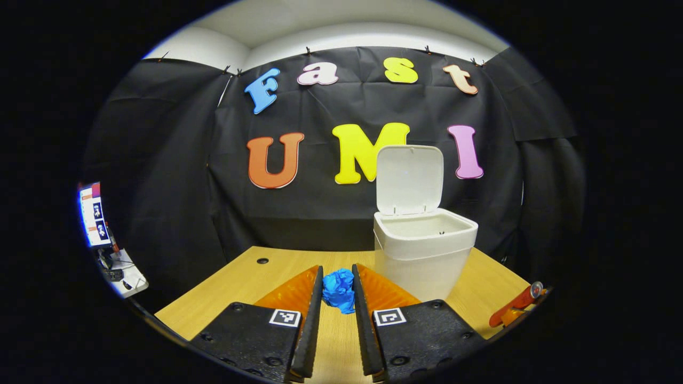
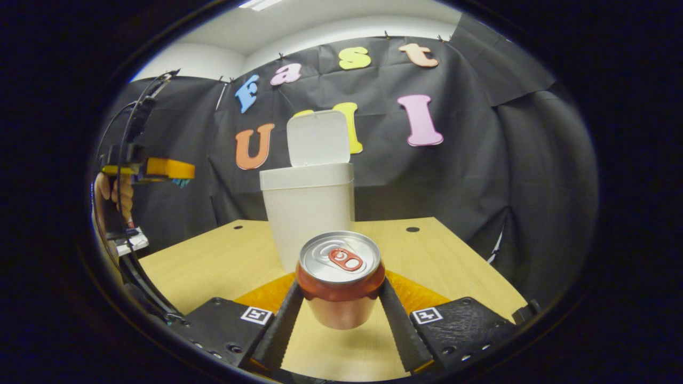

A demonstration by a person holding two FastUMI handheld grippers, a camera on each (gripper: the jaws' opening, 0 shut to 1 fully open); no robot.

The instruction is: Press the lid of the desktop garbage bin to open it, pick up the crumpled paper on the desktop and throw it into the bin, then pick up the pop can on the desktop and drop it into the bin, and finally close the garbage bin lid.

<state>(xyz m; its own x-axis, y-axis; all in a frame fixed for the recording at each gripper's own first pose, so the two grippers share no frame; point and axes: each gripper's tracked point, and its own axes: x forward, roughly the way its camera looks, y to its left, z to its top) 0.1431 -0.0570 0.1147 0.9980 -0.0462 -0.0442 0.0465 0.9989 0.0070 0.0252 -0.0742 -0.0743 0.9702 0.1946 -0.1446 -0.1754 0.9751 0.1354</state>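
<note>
The bin (image 1: 424,250) stands right of centre in the left gripper view with its lid (image 1: 409,178) tipped up, mouth clear for what the grippers carry. The left gripper (image 1: 338,290) clenches the paper (image 1: 339,289) at its fingertips, bottom centre, raised off the desk (image 1: 235,282) and just left of the bin. In the right gripper view the right gripper (image 2: 340,298) grasps the can (image 2: 340,277) upright, lifted, dead centre between its jaws, with the bin behind it.
</note>
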